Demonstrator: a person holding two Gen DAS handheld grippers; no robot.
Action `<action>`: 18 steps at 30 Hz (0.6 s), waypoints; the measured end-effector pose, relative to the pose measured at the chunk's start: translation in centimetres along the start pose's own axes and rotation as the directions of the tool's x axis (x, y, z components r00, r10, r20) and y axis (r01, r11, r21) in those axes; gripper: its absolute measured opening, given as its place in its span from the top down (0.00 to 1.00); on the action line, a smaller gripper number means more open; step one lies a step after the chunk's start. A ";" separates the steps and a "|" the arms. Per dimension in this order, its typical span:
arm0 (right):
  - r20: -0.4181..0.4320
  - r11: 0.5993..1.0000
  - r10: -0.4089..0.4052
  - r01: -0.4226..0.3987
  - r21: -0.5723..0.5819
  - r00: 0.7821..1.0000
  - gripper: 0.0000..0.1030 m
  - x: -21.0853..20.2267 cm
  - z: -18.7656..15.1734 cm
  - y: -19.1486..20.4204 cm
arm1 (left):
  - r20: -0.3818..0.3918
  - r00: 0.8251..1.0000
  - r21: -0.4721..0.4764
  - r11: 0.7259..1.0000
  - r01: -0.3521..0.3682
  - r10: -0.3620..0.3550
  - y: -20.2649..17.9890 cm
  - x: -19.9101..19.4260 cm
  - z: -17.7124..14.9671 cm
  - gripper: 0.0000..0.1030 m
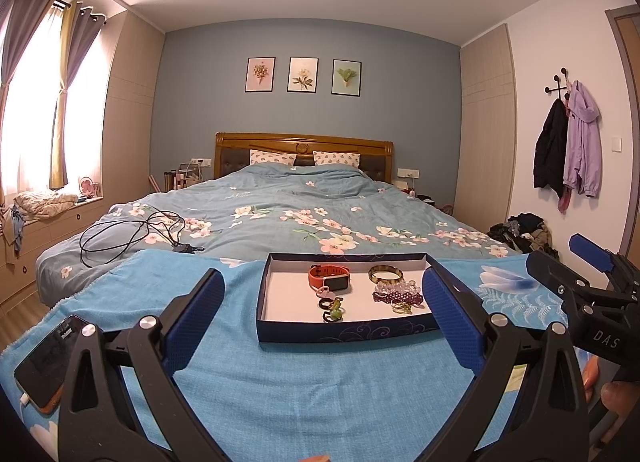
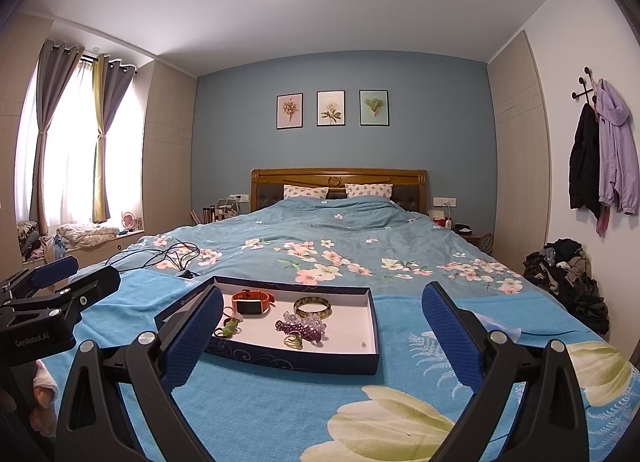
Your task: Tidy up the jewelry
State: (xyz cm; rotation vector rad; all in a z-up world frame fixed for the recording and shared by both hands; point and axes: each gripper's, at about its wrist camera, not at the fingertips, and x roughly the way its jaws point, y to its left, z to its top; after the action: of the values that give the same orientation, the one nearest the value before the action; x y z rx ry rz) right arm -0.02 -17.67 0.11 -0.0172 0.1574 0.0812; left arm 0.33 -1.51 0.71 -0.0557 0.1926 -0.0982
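A dark blue box tray (image 1: 344, 332) (image 2: 296, 360) with a white inside lies on a blue towel on the bed. In it are an orange smartwatch (image 1: 332, 278) (image 2: 252, 304), a gold-green bangle (image 1: 385, 274) (image 2: 313, 306), purple and clear bead bracelets (image 1: 397, 294) (image 2: 302, 326), and several rings (image 1: 334, 308) (image 2: 230, 328). My left gripper (image 1: 322, 302) is open and empty, just short of the tray. My right gripper (image 2: 322, 326) is open and empty, to the tray's right front. Each gripper shows at the other view's edge, the right one in the left wrist view (image 1: 576, 278) and the left one in the right wrist view (image 2: 68, 282).
A phone (image 1: 48, 362) lies on the towel at the left. A black cable (image 1: 132, 236) is coiled on the floral duvet (image 1: 304, 217) beyond. A clothes pile (image 2: 568, 282) sits on the floor to the right of the bed. A window bench (image 2: 92, 238) stands at the left.
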 end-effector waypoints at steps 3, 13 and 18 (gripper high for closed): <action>0.000 1.000 0.000 0.000 0.001 1.000 0.07 0.0 0.0 0.0 | 0.000 1.000 0.002 1.000 0.000 0.000 -0.1 0.0 -0.1 0.06; -0.003 1.000 -0.001 0.001 0.000 1.000 0.07 0.0 0.0 0.0 | -0.001 1.000 0.001 1.000 0.004 -0.004 -0.2 -0.1 -0.2 0.06; -0.005 1.000 0.000 0.000 0.000 1.000 0.07 -0.1 0.1 0.0 | -0.003 1.000 0.004 1.000 0.005 -0.005 -0.3 -0.1 -0.3 0.06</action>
State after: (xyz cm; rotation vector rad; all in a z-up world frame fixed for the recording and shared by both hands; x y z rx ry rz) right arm -0.08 -17.66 0.19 -0.0169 0.1624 0.0813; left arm 0.14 -1.79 0.41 -0.0523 0.1954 -0.1034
